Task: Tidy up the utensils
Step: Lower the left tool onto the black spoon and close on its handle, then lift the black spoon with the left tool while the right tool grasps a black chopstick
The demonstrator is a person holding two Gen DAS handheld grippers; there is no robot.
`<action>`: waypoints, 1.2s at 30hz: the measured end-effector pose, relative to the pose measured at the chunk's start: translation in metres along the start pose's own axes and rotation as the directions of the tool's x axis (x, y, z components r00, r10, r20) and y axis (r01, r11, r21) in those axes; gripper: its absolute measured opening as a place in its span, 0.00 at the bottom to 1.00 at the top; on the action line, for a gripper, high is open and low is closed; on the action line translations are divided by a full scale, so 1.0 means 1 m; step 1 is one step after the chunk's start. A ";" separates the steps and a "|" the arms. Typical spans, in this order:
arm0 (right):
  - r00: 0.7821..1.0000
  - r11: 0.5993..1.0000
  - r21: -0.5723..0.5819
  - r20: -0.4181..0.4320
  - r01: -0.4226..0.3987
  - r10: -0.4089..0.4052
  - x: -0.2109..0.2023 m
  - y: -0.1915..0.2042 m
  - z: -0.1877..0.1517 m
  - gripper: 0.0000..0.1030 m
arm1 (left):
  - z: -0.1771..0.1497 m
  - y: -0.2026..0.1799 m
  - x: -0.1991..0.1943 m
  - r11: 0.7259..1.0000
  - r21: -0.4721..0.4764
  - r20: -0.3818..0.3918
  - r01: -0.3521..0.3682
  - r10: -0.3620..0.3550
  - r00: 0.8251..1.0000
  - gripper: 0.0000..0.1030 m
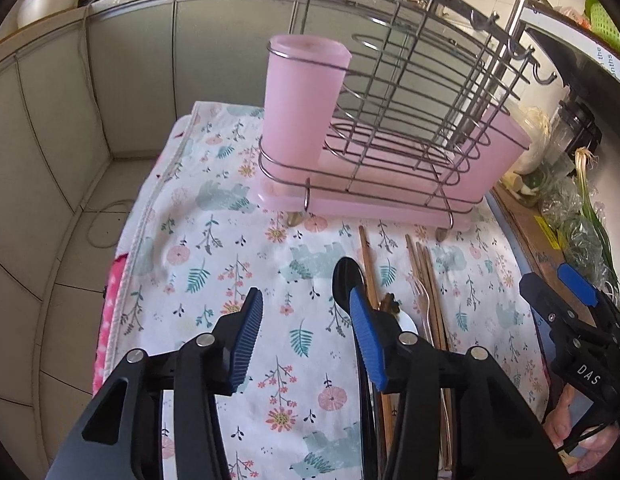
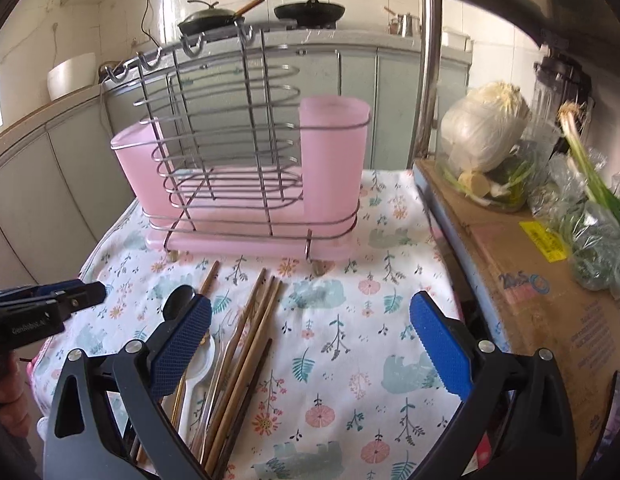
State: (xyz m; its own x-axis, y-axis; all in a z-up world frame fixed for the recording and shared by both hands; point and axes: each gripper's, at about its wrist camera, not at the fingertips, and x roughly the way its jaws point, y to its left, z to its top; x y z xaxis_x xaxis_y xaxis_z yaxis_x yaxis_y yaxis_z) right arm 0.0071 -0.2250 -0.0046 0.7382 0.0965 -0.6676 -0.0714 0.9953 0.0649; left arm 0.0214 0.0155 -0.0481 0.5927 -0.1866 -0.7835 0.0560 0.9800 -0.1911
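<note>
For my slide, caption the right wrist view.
Open right gripper hovers over chopsticks before an empty pink rack.

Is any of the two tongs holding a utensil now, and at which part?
Nothing is held. Left tongs and right tongs are open above the cloth; black spoon and chopsticks lie untouched.

The left tongs (image 1: 305, 330) are covering the handle of the black spoon (image 1: 346, 276), so only its bowl is showing, and the lower ends of the chopsticks (image 1: 424, 280) are running out past the bottom edge. In the right wrist view, the left blue pad (image 2: 181, 344) is hiding most of the white spoon (image 2: 199, 364) beneath it. The clear fork (image 1: 424, 300) is reading too faint to trace fully.
</note>
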 end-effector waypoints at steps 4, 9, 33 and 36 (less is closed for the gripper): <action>0.998 0.999 0.022 -0.056 -0.028 0.030 0.008 -0.006 -0.003 0.88 | -0.005 -0.004 0.019 0.998 -0.011 -0.081 0.065 -0.066 0.995 0.34; 0.985 0.995 0.062 -0.147 -0.082 0.090 0.023 -0.011 -0.009 0.67 | -0.010 -0.008 0.043 0.992 -0.028 -0.171 0.123 -0.126 0.977 0.26; 0.876 0.947 0.242 -0.383 -0.213 0.295 0.069 -0.015 -0.024 0.30 | -0.008 0.008 0.062 0.997 -0.036 -0.189 0.063 -0.069 0.980 0.06; 0.868 0.955 0.224 -0.413 -0.196 0.275 0.076 -0.009 -0.027 0.28 | -0.007 0.014 0.058 0.999 -0.028 -0.183 0.040 -0.045 0.982 0.06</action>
State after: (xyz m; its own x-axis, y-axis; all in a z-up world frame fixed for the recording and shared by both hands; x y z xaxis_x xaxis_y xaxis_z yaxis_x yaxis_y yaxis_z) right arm 0.0454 -0.2265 -0.0757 0.3438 0.3577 -0.8682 -0.0630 0.9313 0.3588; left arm 0.0507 0.0174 -0.1004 0.4322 -0.2398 -0.8693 0.0569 0.9693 -0.2391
